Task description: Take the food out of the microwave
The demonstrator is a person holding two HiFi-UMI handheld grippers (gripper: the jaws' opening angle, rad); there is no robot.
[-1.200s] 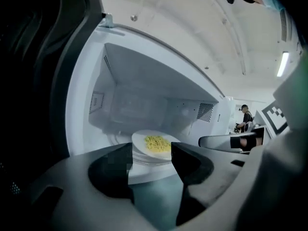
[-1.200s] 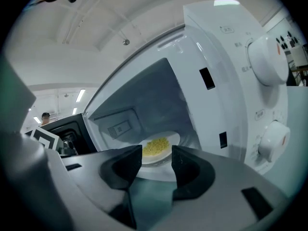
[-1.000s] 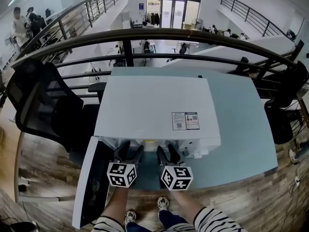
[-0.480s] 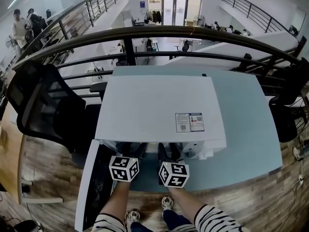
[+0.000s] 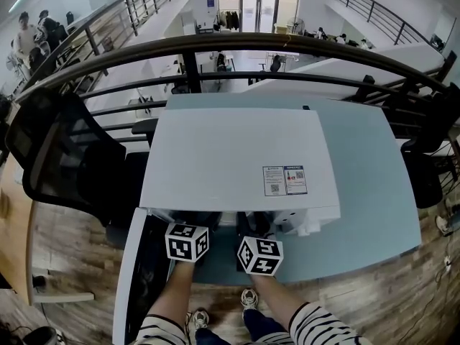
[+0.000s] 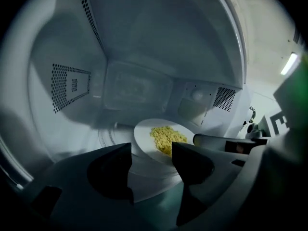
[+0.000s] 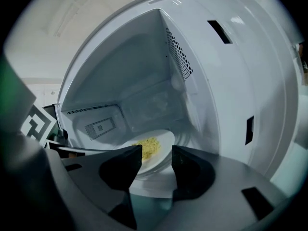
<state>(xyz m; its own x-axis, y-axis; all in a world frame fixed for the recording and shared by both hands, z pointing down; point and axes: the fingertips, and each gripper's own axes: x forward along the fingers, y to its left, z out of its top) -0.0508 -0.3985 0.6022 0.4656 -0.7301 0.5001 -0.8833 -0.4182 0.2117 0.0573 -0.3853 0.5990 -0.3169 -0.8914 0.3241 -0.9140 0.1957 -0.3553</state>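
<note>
A white plate with a heap of yellow food sits on the floor of the open white microwave. In the left gripper view my left gripper is open inside the cavity, with the plate's near rim between its jaws. My right gripper is also open at the cavity mouth, and the plate and the food lie just beyond its jaws. In the head view only the marker cubes show; the jaws are hidden under the microwave's front edge.
The microwave door hangs open to the left of my arms. The microwave stands on a blue-grey table. A black office chair is at the left, and a dark railing runs behind the table.
Both grippers have moved forward into the microwave opening; their jaws, seen in front of it a second ago, are now hidden under its front edge.
</note>
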